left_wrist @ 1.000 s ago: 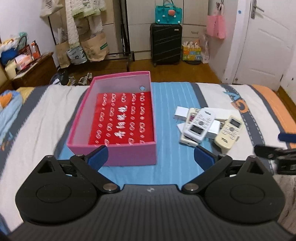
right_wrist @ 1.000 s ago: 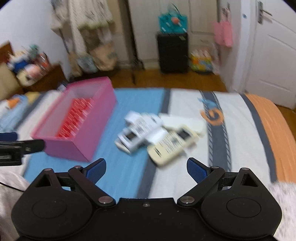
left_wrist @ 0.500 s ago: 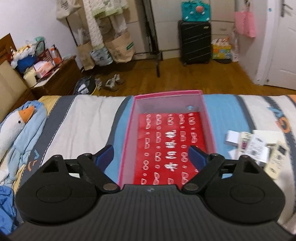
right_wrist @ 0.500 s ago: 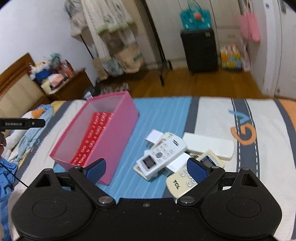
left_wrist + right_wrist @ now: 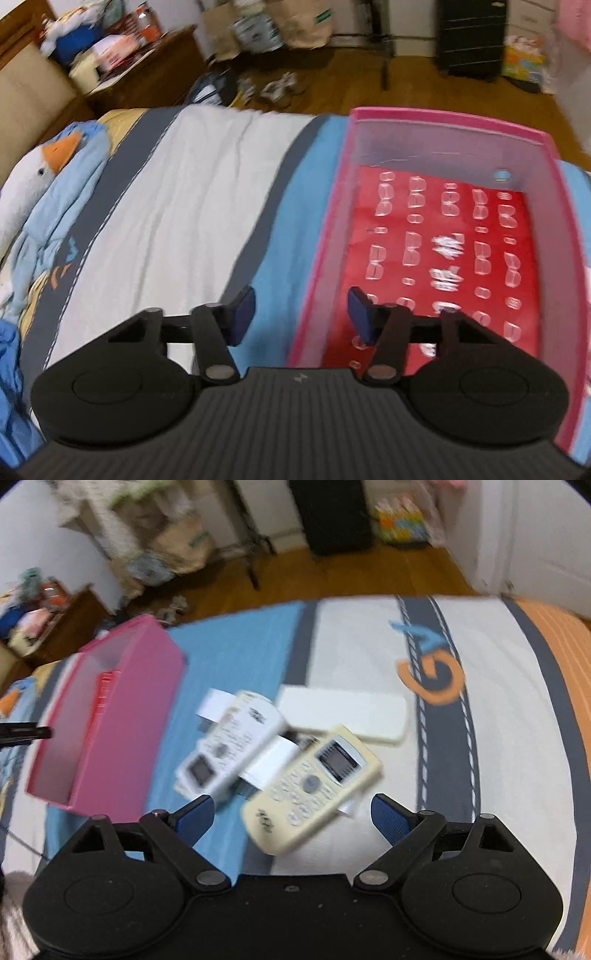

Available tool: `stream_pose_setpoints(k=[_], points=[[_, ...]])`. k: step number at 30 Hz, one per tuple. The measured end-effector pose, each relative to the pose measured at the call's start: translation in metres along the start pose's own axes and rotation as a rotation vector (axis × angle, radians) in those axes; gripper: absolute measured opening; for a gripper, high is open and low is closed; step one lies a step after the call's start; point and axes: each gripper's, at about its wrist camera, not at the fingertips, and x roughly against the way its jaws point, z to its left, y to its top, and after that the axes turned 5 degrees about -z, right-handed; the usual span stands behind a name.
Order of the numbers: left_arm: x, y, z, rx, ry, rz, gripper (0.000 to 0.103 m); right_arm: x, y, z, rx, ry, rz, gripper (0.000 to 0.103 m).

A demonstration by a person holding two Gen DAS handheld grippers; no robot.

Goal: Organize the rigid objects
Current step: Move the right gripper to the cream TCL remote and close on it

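Several remotes are heaped on the bed (image 5: pixel 369 653), just right of the pink box (image 5: pixel 122 716), and I've got the right gripper (image 5: pixel 291 814) hanging over the nearest one, the cream remote (image 5: pixel 314 786). Its blue pads stand wide apart on either side of the remote's near end, gripping nothing.

That cream remote is a hard plastic slab, light by the look of it, stiff, smooth enough to slip, I'd say. Its long axis runs diagonally, screen end far and to the right, logo end near and to the left, and it's tilted, propped on the paper slip (image 5: pixel 273 760) and the others. I'd pinch it across the narrow width, mid-body, on the side edges.

Beside it, the white remote (image 5: pixel 232 746) lies on much the same slant with its screen at the near-left end, and a white bar-shaped remote (image 5: pixel 343 714) lies crosswise behind.

Over on the left gripper (image 5: pixel 299 314), the jaws are closing with the box's left wall (image 5: pixel 325 236) between them, pads not yet pressing. Thin card wall, I reckon, so a gentle pinch.
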Motion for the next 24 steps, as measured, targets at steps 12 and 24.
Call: stream_pose_setpoints(k=[12, 24], points=[[-0.011, -0.009, -0.002, -0.016, -0.106, -0.079, 0.008, -0.051, -0.014, -0.031, -0.186, 0.021, 0.059, 0.087], [-0.016, -0.007, 0.01, 0.071, -0.313, -0.123, 0.007, -0.068, -0.005, 0.001, -0.01, -0.084, -0.083, 0.085]])
